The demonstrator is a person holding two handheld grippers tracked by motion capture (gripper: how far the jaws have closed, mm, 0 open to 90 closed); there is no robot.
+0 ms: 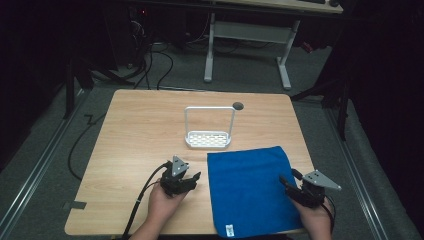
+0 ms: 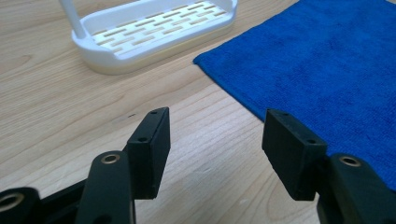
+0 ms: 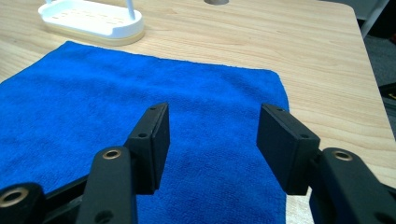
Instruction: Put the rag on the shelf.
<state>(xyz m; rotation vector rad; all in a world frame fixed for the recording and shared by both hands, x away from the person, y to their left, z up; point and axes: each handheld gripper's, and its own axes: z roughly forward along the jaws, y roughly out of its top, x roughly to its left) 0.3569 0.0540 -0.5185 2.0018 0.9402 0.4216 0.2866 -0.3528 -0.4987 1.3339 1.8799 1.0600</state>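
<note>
I see bare tabletop [image 1: 135, 130] wide open left of the blue towel [image 1: 250, 185]. Only the white handled rack [image 1: 208, 139] stands beyond, just past the towel's far edge, with room on both sides.

You see a plain blue cloth [image 1: 249, 187]; a white slotted rack [image 1: 208, 139]; a pale wood-grain table [image 1: 140, 125]; black-jawed grippers.

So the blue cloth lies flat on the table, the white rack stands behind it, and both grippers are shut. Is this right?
Not quite: both grippers are open. The left gripper view shows a wide gap between its jaws over bare table, and the right gripper view shows the same over the blue cloth. The cloth does lie flat, with the white rack behind it.
</note>
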